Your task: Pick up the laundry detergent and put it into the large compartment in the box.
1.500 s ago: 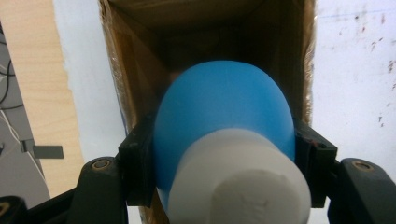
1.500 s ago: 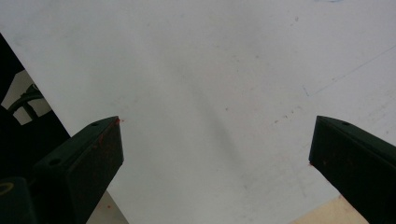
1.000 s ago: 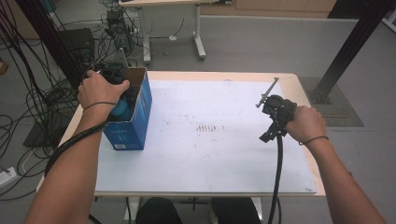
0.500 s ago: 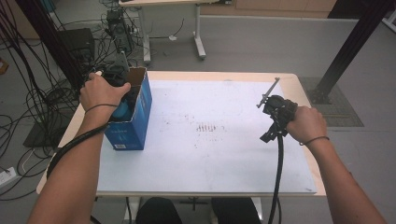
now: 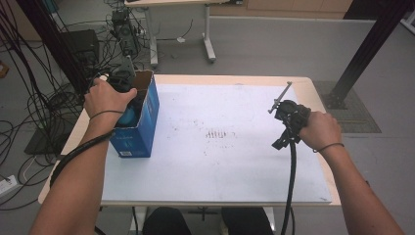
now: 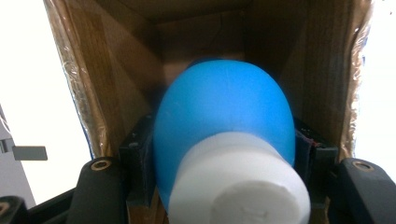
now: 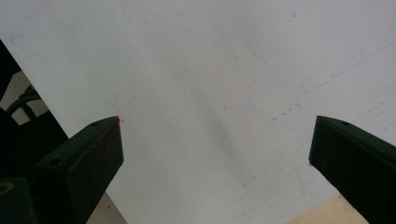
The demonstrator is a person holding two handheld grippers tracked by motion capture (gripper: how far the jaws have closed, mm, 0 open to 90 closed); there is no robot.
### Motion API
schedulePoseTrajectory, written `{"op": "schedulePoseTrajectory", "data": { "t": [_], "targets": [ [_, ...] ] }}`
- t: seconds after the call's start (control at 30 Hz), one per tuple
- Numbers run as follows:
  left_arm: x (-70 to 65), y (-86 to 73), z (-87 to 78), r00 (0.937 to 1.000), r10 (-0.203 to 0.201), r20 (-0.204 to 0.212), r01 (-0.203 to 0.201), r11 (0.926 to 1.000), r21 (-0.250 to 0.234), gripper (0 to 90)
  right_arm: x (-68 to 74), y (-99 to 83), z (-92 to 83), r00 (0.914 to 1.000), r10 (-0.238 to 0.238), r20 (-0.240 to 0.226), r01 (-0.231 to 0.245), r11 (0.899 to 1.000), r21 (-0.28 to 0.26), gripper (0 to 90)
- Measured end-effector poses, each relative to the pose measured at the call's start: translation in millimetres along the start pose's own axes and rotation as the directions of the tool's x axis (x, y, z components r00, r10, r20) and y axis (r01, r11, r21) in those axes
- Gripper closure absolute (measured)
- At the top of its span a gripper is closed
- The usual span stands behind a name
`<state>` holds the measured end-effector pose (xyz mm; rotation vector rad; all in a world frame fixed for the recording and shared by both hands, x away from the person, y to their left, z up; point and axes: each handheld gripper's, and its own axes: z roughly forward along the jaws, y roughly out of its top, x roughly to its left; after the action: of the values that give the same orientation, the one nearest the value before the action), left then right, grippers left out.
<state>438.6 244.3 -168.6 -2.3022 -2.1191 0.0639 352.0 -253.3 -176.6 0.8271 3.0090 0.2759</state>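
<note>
A blue carton (image 5: 139, 134) stands open-topped at the table's left edge. Inside it, between brown cardboard walls (image 6: 112, 65), is a rounded blue object with a white cylindrical end (image 6: 224, 116). My left gripper (image 6: 224, 149) reaches down into the carton, and its jaws are shut on the blue object's sides. From above, the left hand covers most of that gripper (image 5: 126, 100), with a bit of blue showing below it. My right gripper (image 5: 288, 117) rests at the table's right side. Its jaws (image 7: 215, 140) stand wide open over the white sheet, with nothing between them.
A white sheet (image 5: 230, 166) covers most of the wooden table, with small dark marks (image 5: 220, 134) in its middle. Cables and equipment (image 5: 44, 88) crowd the floor at the left. Another desk's legs (image 5: 208, 44) stand behind, and a black post (image 5: 364, 54) rises at the right.
</note>
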Motion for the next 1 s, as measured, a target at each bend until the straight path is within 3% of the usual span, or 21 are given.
{"op": "schedulePoseTrajectory", "data": {
  "t": [1.0],
  "targets": [
    [6.2, -2.3, 1.5, 0.9998, -0.015, 0.014, 0.015, 0.9999, -0.007, 37.5, -0.5, 0.4, 2.3, 1.0000, -0.001, -0.002, 0.001, 1.000, 0.001, 2.9]
  ]
}}
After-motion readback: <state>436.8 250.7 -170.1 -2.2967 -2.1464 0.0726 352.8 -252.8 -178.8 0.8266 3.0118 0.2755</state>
